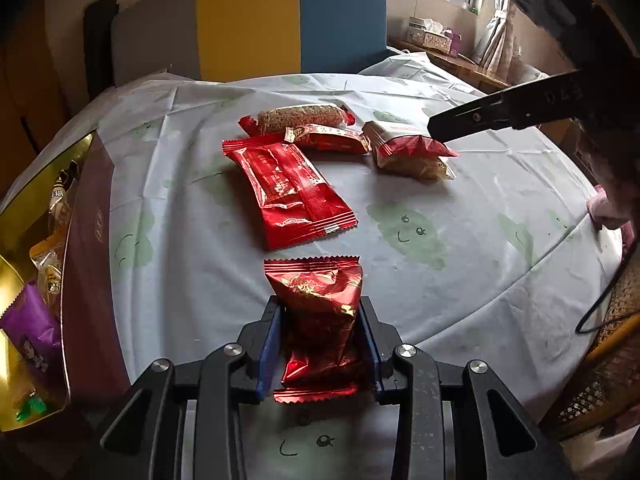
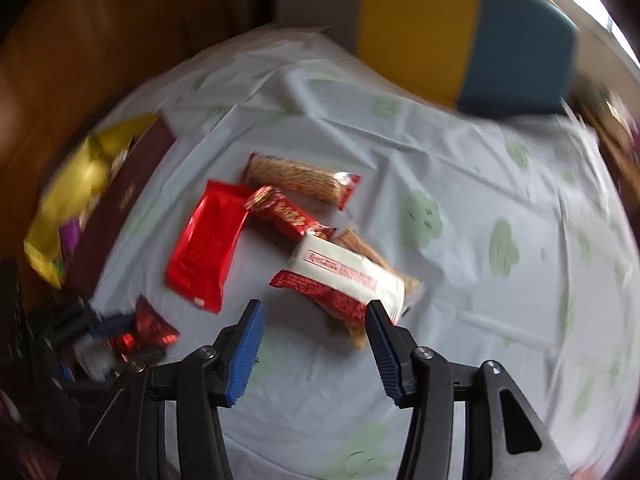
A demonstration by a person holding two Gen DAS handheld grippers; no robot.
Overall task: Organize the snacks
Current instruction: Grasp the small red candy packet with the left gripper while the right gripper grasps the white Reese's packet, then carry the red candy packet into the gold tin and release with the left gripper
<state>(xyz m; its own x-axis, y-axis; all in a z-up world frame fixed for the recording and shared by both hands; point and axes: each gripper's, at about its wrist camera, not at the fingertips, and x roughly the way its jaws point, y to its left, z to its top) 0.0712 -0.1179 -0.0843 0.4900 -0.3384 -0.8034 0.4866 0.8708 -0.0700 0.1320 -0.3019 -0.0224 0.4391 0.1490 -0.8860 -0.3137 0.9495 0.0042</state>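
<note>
A small red packet [image 1: 320, 320] is pinched tight in the left gripper [image 1: 322, 344], jaws nearly closed on it. The right gripper [image 2: 316, 344] is held part-open and empty, just above a white-red packet [image 2: 352, 276]. More snacks are scattered on the tabletop [image 1: 460, 280]; the box [image 1: 86, 240] is at the left edge.

gift box [image 1: 86, 240] cropped at left edge, right-wrist view motion-blurred

Perhaps "049" on the right gripper [image 1: 440, 126] finger — wrapper print (blurred) unreadable.
</note>
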